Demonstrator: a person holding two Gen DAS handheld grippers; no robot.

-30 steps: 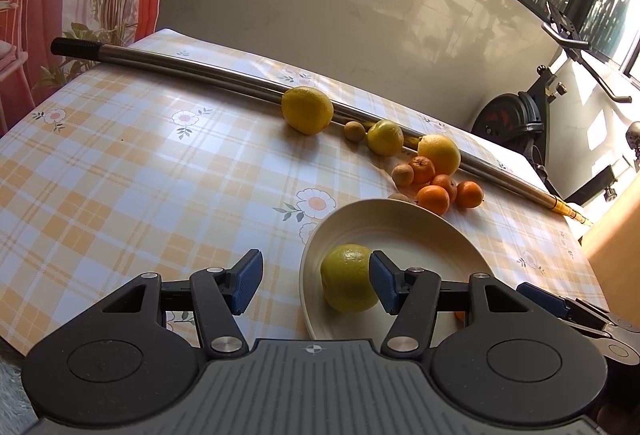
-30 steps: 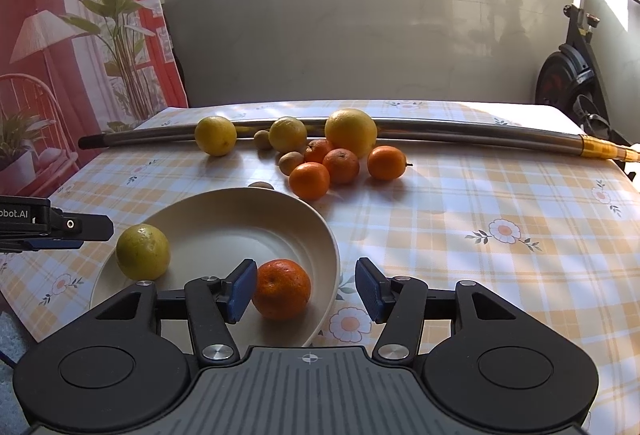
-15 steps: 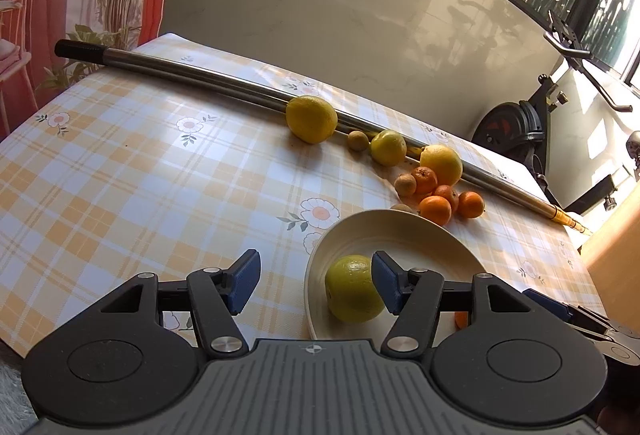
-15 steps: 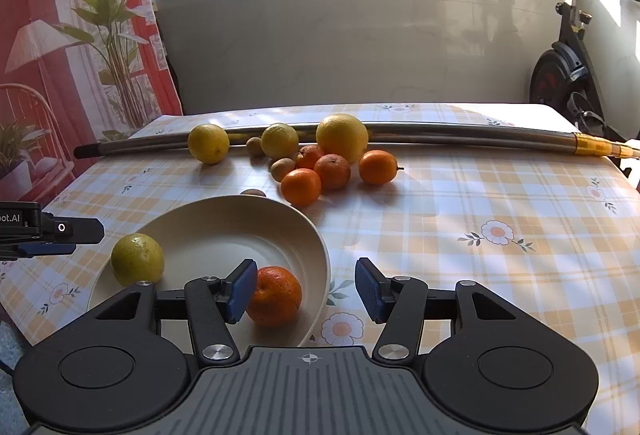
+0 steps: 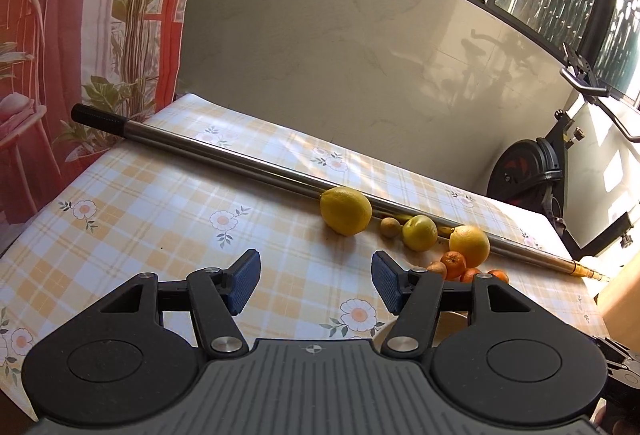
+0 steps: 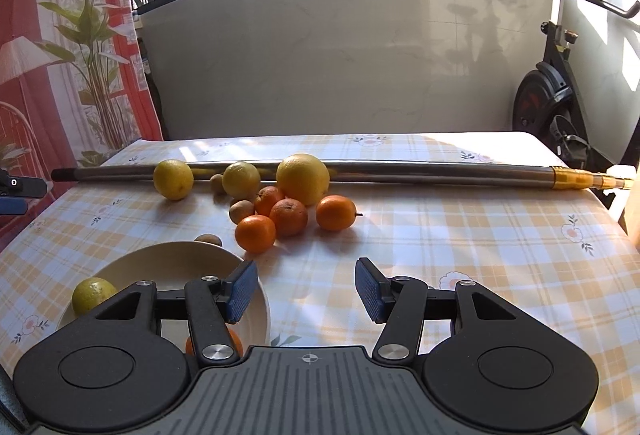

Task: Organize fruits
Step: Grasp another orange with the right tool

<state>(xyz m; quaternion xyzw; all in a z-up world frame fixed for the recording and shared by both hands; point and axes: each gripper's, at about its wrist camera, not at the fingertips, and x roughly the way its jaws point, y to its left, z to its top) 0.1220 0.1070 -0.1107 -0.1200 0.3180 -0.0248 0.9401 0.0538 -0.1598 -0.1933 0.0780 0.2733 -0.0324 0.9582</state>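
Lemon (image 6: pixel 93 295) in bowl (image 6: pixel 168 259), seemingly left of right tongs (image 6: pixel 306 291).

Bare tablecloth (image 6: pixel 460 247) right of fruit pile (image 6: pixel 280 203); pole (image 6: pixel 400 168) behind.

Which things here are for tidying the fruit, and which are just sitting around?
For the job: bowl, the lemon and orange in it, loose oranges, lemons, small brown fruits.

Just lying about: metal pole, exercise bike, flowered tablecloth.

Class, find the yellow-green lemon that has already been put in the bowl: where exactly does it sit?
In the right wrist view the lemon sits low on the left, against the left rim of the cream bowl.
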